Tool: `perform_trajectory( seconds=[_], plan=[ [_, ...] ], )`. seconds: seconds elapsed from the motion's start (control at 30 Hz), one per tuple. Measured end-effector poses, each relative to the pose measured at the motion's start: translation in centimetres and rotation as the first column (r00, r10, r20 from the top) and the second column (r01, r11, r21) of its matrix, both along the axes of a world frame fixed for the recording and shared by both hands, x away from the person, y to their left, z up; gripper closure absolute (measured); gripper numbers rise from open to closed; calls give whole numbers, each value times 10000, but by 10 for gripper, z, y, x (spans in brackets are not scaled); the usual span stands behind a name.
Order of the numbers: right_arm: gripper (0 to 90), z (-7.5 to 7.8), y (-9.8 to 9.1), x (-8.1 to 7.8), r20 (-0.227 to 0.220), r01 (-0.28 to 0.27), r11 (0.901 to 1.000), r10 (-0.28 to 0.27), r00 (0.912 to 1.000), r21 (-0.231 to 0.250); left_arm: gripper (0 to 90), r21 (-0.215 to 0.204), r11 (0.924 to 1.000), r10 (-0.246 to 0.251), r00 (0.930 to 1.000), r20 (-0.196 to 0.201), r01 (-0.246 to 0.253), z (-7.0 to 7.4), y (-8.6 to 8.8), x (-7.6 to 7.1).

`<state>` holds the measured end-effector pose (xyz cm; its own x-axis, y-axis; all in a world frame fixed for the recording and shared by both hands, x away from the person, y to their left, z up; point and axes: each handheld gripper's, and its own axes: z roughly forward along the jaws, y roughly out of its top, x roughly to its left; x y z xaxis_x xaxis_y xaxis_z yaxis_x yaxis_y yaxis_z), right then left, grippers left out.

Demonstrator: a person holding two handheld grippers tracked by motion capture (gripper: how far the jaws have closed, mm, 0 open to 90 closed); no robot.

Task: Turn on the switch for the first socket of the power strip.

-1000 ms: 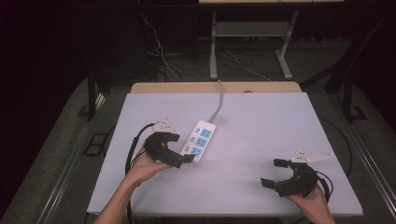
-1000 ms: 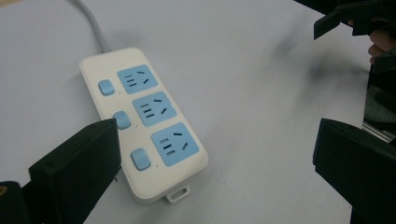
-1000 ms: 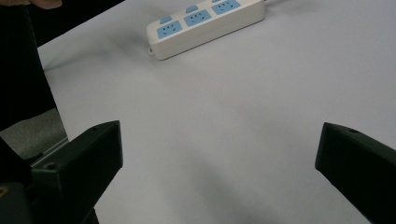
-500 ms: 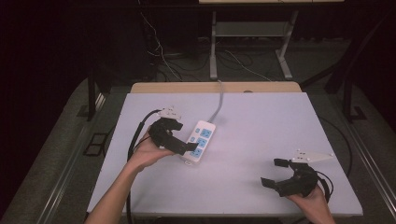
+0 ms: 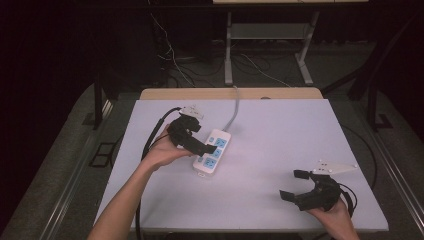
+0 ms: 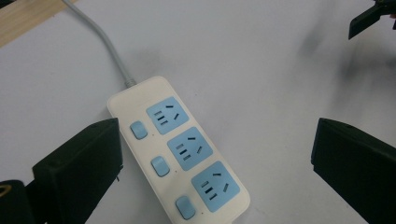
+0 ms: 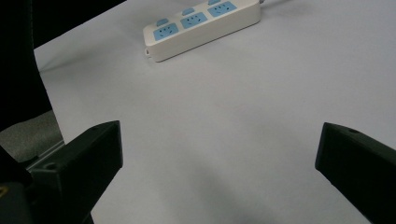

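A white power strip [image 5: 212, 155] with three blue sockets and three blue switches lies flat on the white table [image 5: 280, 130], left of centre, its long axis running from far right to near left. Its grey cable [image 5: 234, 111] leaves the far end and runs off over the far edge of the table.

The left gripper [image 5: 202, 148] hovers just over the strip's left side, jaws wide apart and holding nothing. In the left gripper view the strip [image 6: 180, 149] sits between the two jaws but nearer the left one [image 6: 79, 161], with the right jaw well clear over bare table. No contact is visible.

The step in hand looks like a grasp of the strip across its width. To do it well, the gripper should shift so the body sits midway between the jaws, and turn so the jaw faces run parallel to the long sides. It should then come down until the jaws straddle the casing near its middle, and close on the plain side walls rather than over the switches. A grip near the middle would also resist the cable's pull.

The right gripper [image 5: 299, 187] rests near the right front corner of the table, well apart from the strip, jaws open and empty.
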<state>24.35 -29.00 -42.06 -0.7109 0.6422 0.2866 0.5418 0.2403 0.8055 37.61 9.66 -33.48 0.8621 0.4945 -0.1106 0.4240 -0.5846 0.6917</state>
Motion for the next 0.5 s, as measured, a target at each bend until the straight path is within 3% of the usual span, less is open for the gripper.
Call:
perform_trajectory(
  seconds=[0.5],
  plan=[
    [3,0,1,0,-4,-30,10000,29,10000,-81,33,666,9972,-332,9991,-249,348,-5,-14,20]
  ],
)
